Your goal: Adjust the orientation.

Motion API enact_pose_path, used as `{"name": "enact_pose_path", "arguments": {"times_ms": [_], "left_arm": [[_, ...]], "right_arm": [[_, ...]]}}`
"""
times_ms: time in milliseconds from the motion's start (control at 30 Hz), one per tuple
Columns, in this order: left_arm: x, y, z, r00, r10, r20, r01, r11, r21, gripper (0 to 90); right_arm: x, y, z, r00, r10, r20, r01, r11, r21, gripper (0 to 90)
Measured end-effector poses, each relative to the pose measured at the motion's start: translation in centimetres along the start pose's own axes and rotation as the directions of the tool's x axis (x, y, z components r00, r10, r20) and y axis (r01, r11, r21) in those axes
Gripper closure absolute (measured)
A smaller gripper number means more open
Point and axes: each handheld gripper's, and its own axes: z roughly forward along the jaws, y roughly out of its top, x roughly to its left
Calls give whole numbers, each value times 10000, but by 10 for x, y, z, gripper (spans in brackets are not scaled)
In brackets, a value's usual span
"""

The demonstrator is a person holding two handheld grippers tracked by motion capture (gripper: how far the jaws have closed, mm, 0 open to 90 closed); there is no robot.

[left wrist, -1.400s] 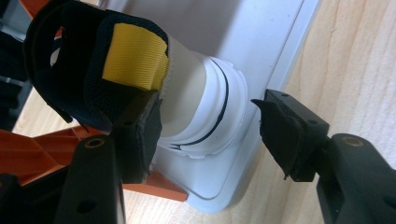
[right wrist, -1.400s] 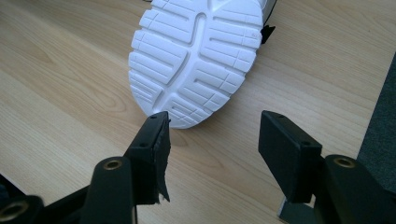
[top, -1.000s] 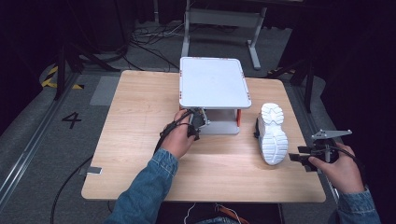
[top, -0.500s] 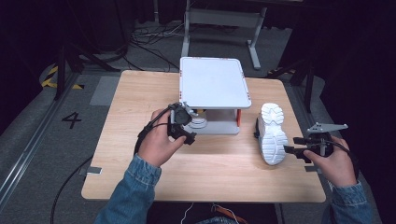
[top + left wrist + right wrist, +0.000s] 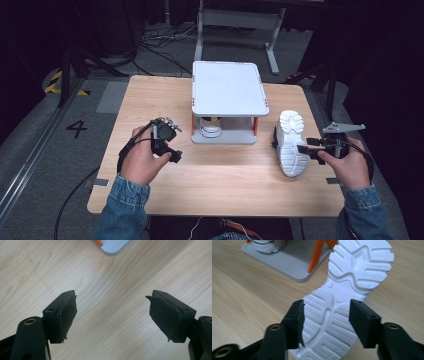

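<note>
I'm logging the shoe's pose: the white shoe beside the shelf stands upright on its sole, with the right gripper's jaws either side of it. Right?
Not quite. The shoe lies on its side, its white tread turned toward the right gripper; the right gripper view shows the sole face-on. It does lie beside the shelf, with the jaws either side of it.

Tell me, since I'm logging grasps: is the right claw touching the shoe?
Cannot tell. In the right gripper view the right claw straddles the shoe sole, its jaws just closing, but no plain contact or gap shows at the pads.
</note>
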Motion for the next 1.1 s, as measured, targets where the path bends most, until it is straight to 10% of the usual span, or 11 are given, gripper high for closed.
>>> {"name": "enact_pose_path", "arguments": {"times_ms": [233,600,1100], "left_arm": [[2,-12,-1,9992,-361,175,367,9986,-385,258],[0,-16,-3,9996,-271,-73,268,9989,-376,243],[-9,10,5,9997,189,165,-178,9976,-662,244]], "right_arm": [[-12,6,21,9981,-485,376,484,9988,21,644],[-17,6,46,9990,-421,116,417,9988,271,594],[-41,-26,32,9966,635,520,-657,9970,413,551]]}}
